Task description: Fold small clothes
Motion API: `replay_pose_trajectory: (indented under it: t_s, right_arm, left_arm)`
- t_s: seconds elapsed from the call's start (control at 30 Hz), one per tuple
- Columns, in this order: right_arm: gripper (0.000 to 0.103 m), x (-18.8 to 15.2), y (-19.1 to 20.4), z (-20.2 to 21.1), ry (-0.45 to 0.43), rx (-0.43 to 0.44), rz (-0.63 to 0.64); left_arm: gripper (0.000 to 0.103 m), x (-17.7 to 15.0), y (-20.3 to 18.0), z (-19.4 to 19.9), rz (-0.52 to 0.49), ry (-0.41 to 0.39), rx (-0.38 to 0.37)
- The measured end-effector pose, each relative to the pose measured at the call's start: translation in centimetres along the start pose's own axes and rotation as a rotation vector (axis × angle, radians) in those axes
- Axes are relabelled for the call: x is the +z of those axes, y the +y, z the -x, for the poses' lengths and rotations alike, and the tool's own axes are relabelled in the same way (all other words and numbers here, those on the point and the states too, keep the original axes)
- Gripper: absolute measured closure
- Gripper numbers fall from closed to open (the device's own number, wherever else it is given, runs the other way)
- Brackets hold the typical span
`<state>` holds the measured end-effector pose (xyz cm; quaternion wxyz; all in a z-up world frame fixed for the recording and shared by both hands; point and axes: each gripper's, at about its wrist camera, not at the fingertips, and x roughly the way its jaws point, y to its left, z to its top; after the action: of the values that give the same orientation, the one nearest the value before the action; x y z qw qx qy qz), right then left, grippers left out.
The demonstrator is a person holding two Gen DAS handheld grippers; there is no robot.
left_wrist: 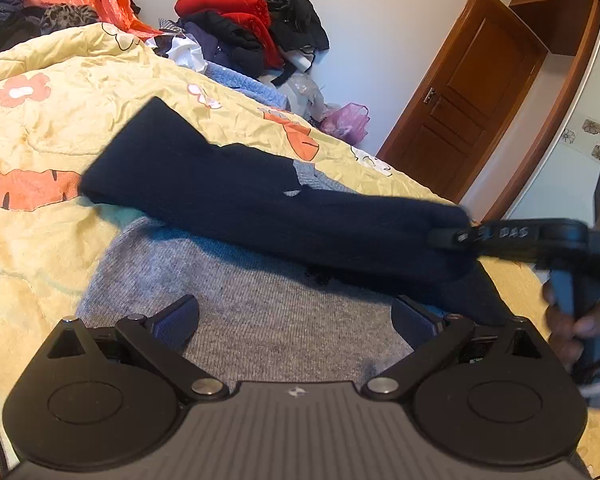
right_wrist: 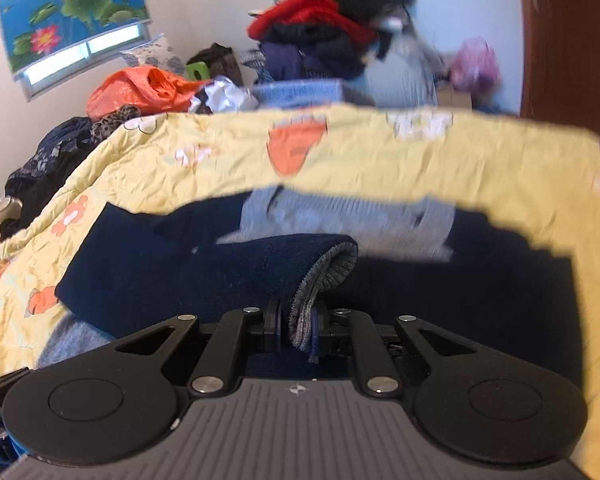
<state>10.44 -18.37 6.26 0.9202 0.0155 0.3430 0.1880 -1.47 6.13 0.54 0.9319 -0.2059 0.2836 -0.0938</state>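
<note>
Left tongs (left_wrist: 294, 322) spread over grey sweater (left_wrist: 260, 304); right tongs (right_wrist: 296, 326) pinch navy sleeve (right_wrist: 204, 268), frame centre, on quilt (left_wrist: 60, 120).

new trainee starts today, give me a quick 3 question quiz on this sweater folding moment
1. True or false: the left gripper is clamped on the grey body of the sweater.
2. Multiple choice: the right gripper is shut on which thing? A) the yellow quilt B) the navy sleeve C) the orange bag
3. Fill in: in the left wrist view the sleeve lies across the sweater, stretching from the right gripper toward the ____ side of the picture.

Key: 1 false, its jaws stand wide open above the knit. 2 B, with the grey inner side showing at the pinch. 3 left.
</note>
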Motion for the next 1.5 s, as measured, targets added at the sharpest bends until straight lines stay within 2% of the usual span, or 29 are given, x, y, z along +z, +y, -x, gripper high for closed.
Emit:
replay_pose_trajectory:
  t_s: [0.17,0.23,0.33,0.53,0.7,0.87,0.93,0.97,1.0,1.03,1.07,1.1,1.17,1.2,1.27,1.3,1.37,1.43,1.5]
  right_arm:
    - [0.087,1.9,-2.7,1.9,0.004,-0.156,0.164]
    - [0.087,2.0,-4.9,2.2,0.009,-0.219,0.167]
    - [0.087,1.3,-8.4,2.6,0.027,-0.268,0.102]
    - [0.087,-1.6,-12.1,1.6,0.069,-0.295,0.012]
    - [0.087,-1.7,-11.9,1.9,0.034,-0.249,-0.015]
    - [0.084,-2.2,-12.0,0.7,0.090,-0.228,-0.005]
    - [0.082,-2.6,-12.1,0.9,0.065,-0.218,-0.031]
    - [0.077,-2.7,-12.3,0.9,0.058,-0.210,-0.047]
    - [0.068,-2.7,-12.4,0.9,0.054,-0.200,-0.056]
    - [0.065,-2.6,-12.4,1.0,0.049,-0.198,-0.056]
    - [0.058,-2.4,-12.1,1.3,0.031,-0.222,-0.051]
    - [0.055,-2.2,-11.7,1.8,-0.009,-0.269,-0.043]
    - [0.054,-1.7,-10.1,3.3,-0.143,-0.330,-0.005]
    - [0.054,-1.6,-9.0,4.0,-0.205,-0.314,-0.001]
    - [0.049,-1.2,-6.7,4.4,-0.247,-0.177,-0.017]
    - [0.043,-1.1,-5.4,3.9,-0.229,-0.093,-0.022]
    - [0.042,-1.0,-2.6,2.0,-0.173,0.020,-0.004]
    - [0.042,-1.3,0.1,-0.4,-0.110,0.087,0.026]
    - [0.041,-1.7,2.1,-2.9,-0.038,0.117,0.057]
  left_arm:
    - [0.000,0.0,0.0,0.0,0.002,-0.001,0.000]
    - [0.000,0.0,0.0,0.0,0.001,-0.001,0.000]
    - [0.000,0.0,0.1,0.0,0.000,-0.001,0.001]
    - [0.000,0.0,0.0,0.0,-0.005,0.000,0.005]
    - [0.000,0.0,0.0,-0.1,-0.005,-0.001,0.006]
    - [0.000,0.0,0.0,0.0,-0.006,0.000,0.006]
    - [0.000,0.0,0.0,0.0,-0.005,-0.001,0.006]
    - [0.000,0.0,0.0,0.0,-0.005,-0.001,0.006]
    - [0.000,0.0,0.0,0.0,-0.005,-0.001,0.006]
    - [0.000,0.0,0.0,0.0,-0.004,-0.001,0.006]
    - [0.000,0.0,0.0,0.0,-0.005,-0.001,0.006]
    - [0.000,0.0,0.0,0.0,-0.004,-0.001,0.006]
    - [0.000,0.0,0.0,-0.1,-0.002,-0.002,0.005]
    - [0.000,0.0,0.0,-0.1,-0.001,-0.003,0.004]
    - [0.000,0.0,0.1,0.0,0.001,-0.003,0.003]
    - [0.000,0.0,0.1,0.0,0.001,-0.003,0.003]
    - [0.000,0.0,0.1,0.0,0.000,-0.003,0.004]
    - [0.000,0.0,0.1,0.0,0.001,-0.004,0.004]
    - [0.000,0.0,0.1,0.0,0.002,-0.005,0.003]
